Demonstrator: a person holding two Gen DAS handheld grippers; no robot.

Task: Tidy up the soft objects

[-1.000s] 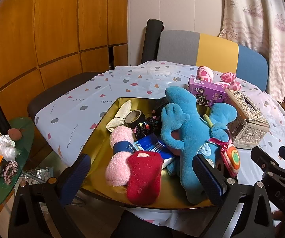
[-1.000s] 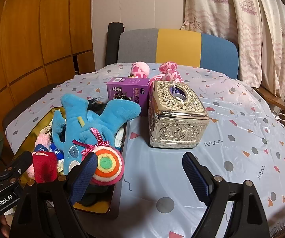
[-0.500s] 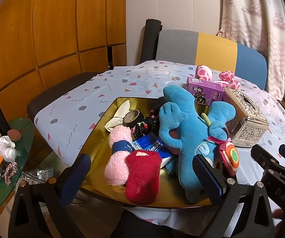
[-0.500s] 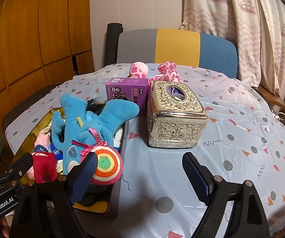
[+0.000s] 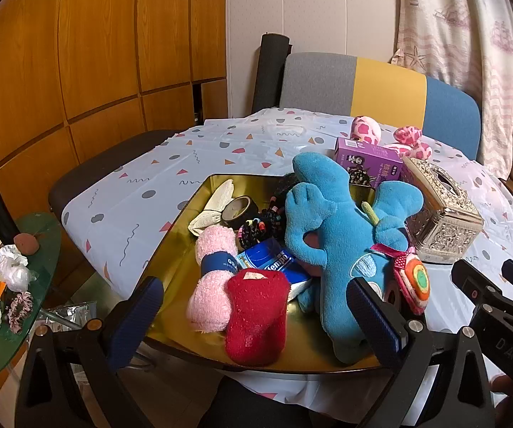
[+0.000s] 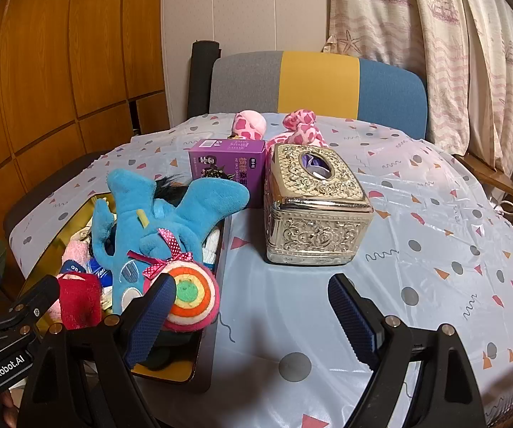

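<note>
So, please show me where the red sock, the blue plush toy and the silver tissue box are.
red sock [image 5: 256, 315], left wrist view, middle of its fuzzy body.
blue plush toy [image 5: 340, 240], left wrist view, its torso.
silver tissue box [image 6: 313, 233], right wrist view, its embossed front wall.

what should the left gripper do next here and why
Probably ease the left gripper forward and down onto the red sock. Its jaws are open and empty, and the sock lies nearest, almost centred between them, on top at the gold tray's front edge.
</note>
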